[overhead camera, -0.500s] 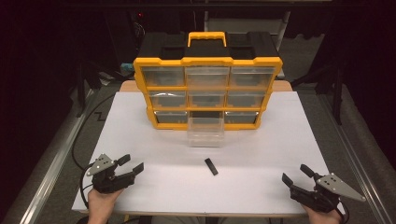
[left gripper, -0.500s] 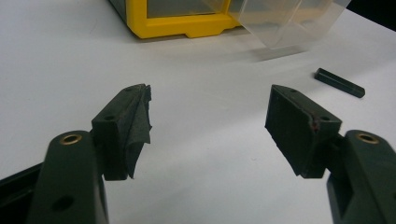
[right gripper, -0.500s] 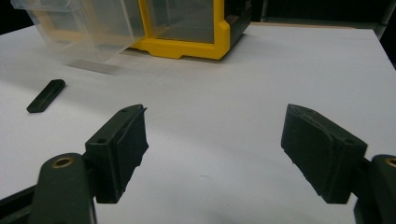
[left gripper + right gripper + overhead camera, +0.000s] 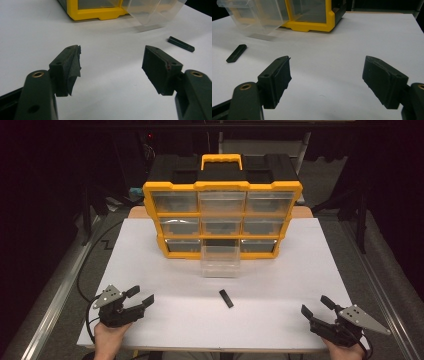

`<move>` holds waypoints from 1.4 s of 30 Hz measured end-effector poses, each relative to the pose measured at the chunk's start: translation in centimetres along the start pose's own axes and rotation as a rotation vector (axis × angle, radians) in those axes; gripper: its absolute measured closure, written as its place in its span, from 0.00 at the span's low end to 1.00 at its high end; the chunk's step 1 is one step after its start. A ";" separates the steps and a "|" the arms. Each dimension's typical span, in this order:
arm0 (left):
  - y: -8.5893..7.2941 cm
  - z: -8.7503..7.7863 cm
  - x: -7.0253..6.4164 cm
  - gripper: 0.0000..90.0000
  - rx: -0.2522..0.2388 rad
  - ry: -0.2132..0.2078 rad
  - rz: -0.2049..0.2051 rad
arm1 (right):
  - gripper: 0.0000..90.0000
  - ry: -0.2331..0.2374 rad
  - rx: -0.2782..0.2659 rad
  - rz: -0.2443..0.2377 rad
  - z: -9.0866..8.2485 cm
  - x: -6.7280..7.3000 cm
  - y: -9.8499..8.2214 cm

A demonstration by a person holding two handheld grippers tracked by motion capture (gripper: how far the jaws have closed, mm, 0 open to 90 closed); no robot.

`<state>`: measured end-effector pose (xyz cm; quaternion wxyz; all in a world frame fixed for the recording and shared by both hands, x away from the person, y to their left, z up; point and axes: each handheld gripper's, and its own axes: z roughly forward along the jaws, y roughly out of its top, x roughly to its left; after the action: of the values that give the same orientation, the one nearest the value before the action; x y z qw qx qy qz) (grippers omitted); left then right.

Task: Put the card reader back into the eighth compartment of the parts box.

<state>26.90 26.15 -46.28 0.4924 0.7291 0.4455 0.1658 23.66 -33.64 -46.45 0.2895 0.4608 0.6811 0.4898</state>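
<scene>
Jaws stand wide and empty on both the left gripper (image 4: 139,300) at 7 o'clock and the right gripper (image 4: 315,309) at 5 o'clock on the white table (image 4: 280,280). Between them lies a small black bar (image 4: 226,298), just below a pulled-out clear drawer (image 4: 220,261) of the yellow organizer (image 4: 222,205) at 12 o'clock.

Count on table: one yellow-and-black drawer organiser (image 4: 222,205) with nine clear drawers in a three-by-three grid, eight seated. One drawer (image 4: 220,261), bottom middle, pulled out and open. One small black bar (image 4: 226,298); two grippers, left gripper (image 4: 139,299) and right gripper (image 4: 314,306).
</scene>
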 end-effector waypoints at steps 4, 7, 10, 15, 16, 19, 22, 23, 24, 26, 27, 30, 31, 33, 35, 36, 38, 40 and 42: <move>0.0 0.0 0.0 0.35 0.003 0.000 0.005 | 0.25 0.002 -0.007 -0.003 0.1 0.1 0.0; 0.0 0.1 0.0 0.35 0.001 0.000 0.003 | 0.25 0.007 -0.010 -0.010 0.2 0.3 0.1; 0.0 0.0 0.0 0.35 0.002 0.000 0.004 | 0.25 0.013 -0.003 -0.021 0.3 0.7 0.2; 0.0 0.1 0.0 0.35 0.002 -0.001 0.004 | 0.25 0.021 -0.006 -0.039 0.4 0.9 0.4; 0.0 0.1 0.0 0.35 0.003 -0.001 0.004 | 0.25 0.023 -0.004 -0.037 0.4 1.0 0.4; 0.0 0.2 0.0 0.35 0.007 -0.003 0.002 | 0.25 0.029 -0.006 -0.042 0.5 1.1 0.4; 0.0 0.1 0.0 0.35 0.006 -0.003 0.002 | 0.25 0.043 -0.002 -0.044 0.7 1.4 0.5; 0.0 0.1 0.0 0.35 0.006 -0.003 0.002 | 0.25 0.046 0.000 -0.050 0.8 1.5 0.6; 0.0 0.1 0.0 0.35 0.006 -0.003 0.003 | 0.24 0.048 0.002 -0.053 0.9 1.6 0.6; 0.0 0.1 0.0 0.35 0.007 -0.003 0.005 | 0.24 0.052 0.002 -0.060 1.0 1.7 0.6; 0.0 0.1 0.0 0.35 0.008 -0.004 0.004 | 0.24 0.052 0.002 -0.060 1.0 1.7 0.6; 0.0 0.1 0.0 0.35 0.006 -0.006 0.002 | 0.24 0.062 0.004 -0.058 1.1 2.0 0.7; 0.0 0.1 0.0 0.35 0.007 -0.006 0.002 | 0.24 0.067 0.007 -0.061 1.2 2.1 0.8; 0.0 0.1 0.0 0.35 0.007 -0.006 0.003 | 0.24 0.077 0.006 -0.064 1.4 2.3 0.9; 0.0 0.1 0.0 0.35 0.006 -0.006 0.003 | 0.24 0.087 0.008 -0.066 1.5 2.5 1.0; 0.0 0.1 0.0 0.35 0.006 -0.007 0.003 | 0.24 0.090 0.008 -0.062 1.6 2.7 1.0; 0.0 0.1 0.0 0.35 0.007 -0.008 0.002 | 0.24 0.106 0.008 -0.070 1.8 3.0 1.2; 0.0 0.1 0.0 0.35 0.006 -0.008 0.002 | 0.24 0.110 0.008 -0.071 1.9 3.1 1.2; 0.0 0.1 0.0 0.35 0.008 -0.010 0.003 | 0.24 0.119 0.007 -0.076 2.0 3.3 1.4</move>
<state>27.01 26.07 -46.33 0.4914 0.7324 0.4429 0.1612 24.47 -29.66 -45.70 0.2653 0.4056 0.7158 0.5027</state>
